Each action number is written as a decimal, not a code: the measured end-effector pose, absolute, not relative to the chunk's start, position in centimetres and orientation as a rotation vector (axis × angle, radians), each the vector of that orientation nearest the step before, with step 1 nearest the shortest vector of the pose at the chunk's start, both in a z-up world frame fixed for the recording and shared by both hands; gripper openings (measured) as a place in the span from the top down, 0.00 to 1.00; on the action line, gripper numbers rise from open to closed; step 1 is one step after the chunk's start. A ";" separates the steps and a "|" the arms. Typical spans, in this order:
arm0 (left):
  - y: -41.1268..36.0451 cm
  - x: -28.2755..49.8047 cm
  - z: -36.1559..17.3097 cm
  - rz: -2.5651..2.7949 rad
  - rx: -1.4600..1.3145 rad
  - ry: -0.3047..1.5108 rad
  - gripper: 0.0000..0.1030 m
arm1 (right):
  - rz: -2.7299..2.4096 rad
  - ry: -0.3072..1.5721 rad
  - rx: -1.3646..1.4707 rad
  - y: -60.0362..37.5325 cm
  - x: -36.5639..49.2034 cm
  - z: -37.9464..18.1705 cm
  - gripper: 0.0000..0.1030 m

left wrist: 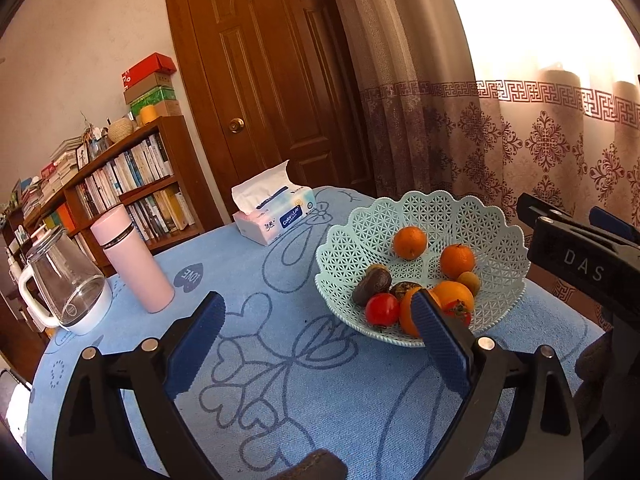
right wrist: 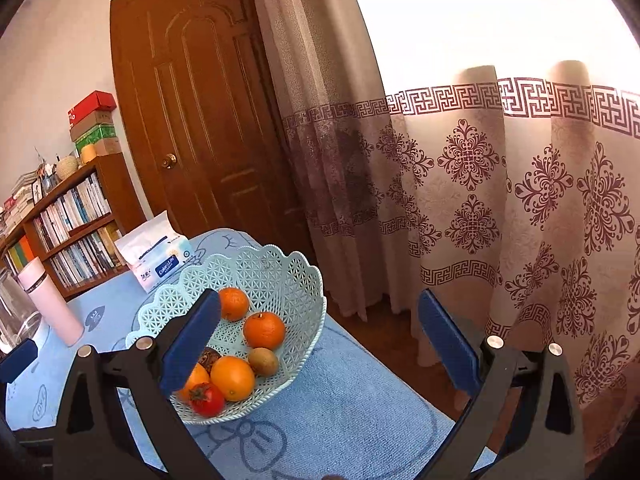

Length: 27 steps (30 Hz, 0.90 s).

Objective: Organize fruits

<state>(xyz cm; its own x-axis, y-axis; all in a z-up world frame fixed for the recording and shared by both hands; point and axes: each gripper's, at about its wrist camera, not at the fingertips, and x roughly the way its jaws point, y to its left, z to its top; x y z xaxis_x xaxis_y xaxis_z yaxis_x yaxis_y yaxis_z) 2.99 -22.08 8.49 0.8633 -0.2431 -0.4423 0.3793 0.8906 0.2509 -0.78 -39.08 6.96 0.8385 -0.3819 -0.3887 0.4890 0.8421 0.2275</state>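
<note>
The pale green, lattice-pattern plastic fruit basket (left wrist: 424, 216) with a scalloped rim sits on the blue terry tablecloth (left wrist: 280, 360), at about two o'clock in the left wrist view and nine o'clock in the right wrist view. It holds several round orange citrus fruits (left wrist: 457, 260), two red tomato-like fruits (left wrist: 382, 309), a dark brown oval fruit (left wrist: 372, 284), a small brownish-green kiwi-like fruit (right wrist: 263, 361) and a dark round fruit (left wrist: 402, 289) in the middle. The left gripper (left wrist: 316, 328) hangs over the cloth with its blue-padded jaws wide apart and nothing between them; its right pad overlaps the basket's near edge. The right gripper (right wrist: 320, 344) likewise stands spread wide and empty, its left pad in front of the basket. At twelve o'clock from the basket lies a soft white-and-blue tissue pack (left wrist: 274, 216); at nine o'clock stand a pink cylindrical flask (left wrist: 132, 258) and a clear glass kettle on a white base (left wrist: 64, 280). Beyond the table are a brown wooden bookshelf (left wrist: 120, 184) crowded with books, a dark wooden panelled door (left wrist: 260, 80), and beige patterned curtains (right wrist: 480, 200) over a bright window.
</note>
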 end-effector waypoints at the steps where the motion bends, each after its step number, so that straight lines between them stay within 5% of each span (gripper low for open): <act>1: -21.8 3.1 8.5 -0.325 0.334 0.418 0.10 | -0.454 0.363 0.322 -39.0 -0.6 6.8 0.03; 27: -19.8 3.7 8.6 -0.165 0.344 0.392 0.05 | -0.308 0.559 0.113 -34.1 1.5 4.7 0.03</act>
<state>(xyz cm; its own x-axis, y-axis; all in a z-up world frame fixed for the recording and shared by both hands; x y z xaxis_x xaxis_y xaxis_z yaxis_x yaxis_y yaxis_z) 3.75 -19.78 8.61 0.9118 -0.0914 -0.4004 0.2228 0.9290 0.2955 1.50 -34.14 4.74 0.8033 -0.2563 -0.5376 0.3171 0.9482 0.0218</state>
